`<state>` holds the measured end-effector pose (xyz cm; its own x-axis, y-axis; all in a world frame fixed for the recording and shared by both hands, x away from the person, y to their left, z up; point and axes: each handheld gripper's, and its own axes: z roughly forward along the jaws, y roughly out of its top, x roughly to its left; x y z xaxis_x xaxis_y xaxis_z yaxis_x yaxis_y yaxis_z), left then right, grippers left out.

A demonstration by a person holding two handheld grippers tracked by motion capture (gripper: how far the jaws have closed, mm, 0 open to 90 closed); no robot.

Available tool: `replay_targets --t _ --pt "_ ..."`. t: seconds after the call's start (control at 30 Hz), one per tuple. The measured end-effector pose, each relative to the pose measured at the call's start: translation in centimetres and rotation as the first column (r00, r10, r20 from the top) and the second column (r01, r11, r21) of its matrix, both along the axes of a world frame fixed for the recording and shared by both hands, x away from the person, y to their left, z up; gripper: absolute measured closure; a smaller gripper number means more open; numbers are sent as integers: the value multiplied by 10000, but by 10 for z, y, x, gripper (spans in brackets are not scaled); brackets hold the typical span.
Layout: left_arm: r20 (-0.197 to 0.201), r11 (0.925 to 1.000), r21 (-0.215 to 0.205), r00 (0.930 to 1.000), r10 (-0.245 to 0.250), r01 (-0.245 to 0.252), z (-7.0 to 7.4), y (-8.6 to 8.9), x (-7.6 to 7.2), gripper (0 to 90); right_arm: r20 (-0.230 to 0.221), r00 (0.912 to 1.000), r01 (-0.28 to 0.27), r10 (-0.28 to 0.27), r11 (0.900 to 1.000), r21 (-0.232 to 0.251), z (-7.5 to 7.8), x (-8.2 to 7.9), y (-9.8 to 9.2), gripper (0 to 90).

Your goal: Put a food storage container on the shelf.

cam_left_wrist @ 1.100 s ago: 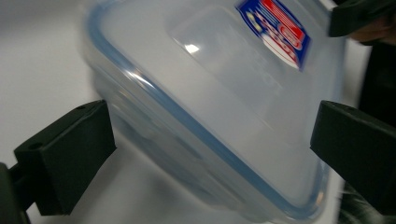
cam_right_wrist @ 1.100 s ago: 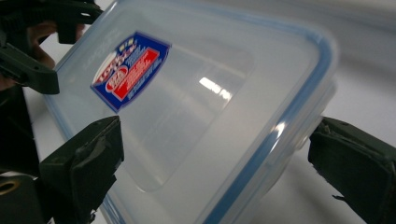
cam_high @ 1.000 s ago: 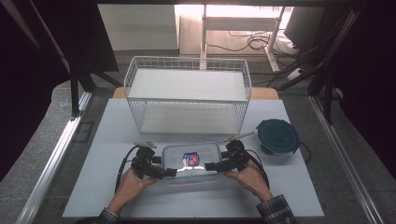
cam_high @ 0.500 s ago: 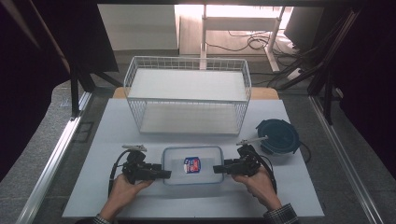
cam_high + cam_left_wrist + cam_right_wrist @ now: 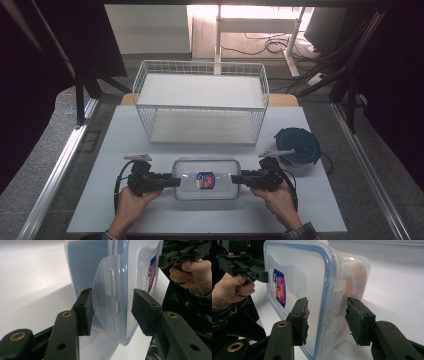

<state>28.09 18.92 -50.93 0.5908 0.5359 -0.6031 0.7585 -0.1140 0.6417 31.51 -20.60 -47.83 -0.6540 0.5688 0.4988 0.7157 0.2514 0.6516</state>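
A clear lidded food box [image 5: 192, 172] with a blue seal and a small sticker lies near the front of the white table [image 5: 320, 210]. My left gripper [image 5: 177, 181] points at its left end and my right gripper [image 5: 234, 179] at its right end. In the left gripper view the jaws [image 5: 111, 312] straddle the box's [image 5: 135, 265] end flap; one pad touches it, the other stands just off. In the right gripper view the jaws [image 5: 327, 315] straddle the other end of the box [image 5: 297, 272] with small gaps. Both pairs of jaws have just been closing.
A white wire basket [image 5: 200, 70] stands behind the box at the table's middle. A dark blue round container [image 5: 298, 145] sits at the right, close behind my right hand. Metal rails run along both table sides.
Both hands have slid a little outward from the box's ends, and both pairs of jaws have narrowed around those ends. The box lies where it was.
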Motion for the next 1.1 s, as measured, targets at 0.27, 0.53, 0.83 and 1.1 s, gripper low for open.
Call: replay_targets --t 0.27,0.53,0.83,1.1 --pt "488 10000 31 9988 34 -36 13 -1 -2 522 587 9983 -59 57 10000 32 11 -3 0 532" --pt "933 10000 -71 9956 38 -32 36 4 7 520 1153 9933 -76 51 9997 213 35 0 1 539" --pt "1358 9994 -320 9906 184 -142 71 9 28 518 1607 9869 29 -119 9984 564 63 13 2 547" --pt "1695 9995 -242 9853 226 -188 102 13 46 518 1869 9821 110 -254 9969 777 92 31 6 548"
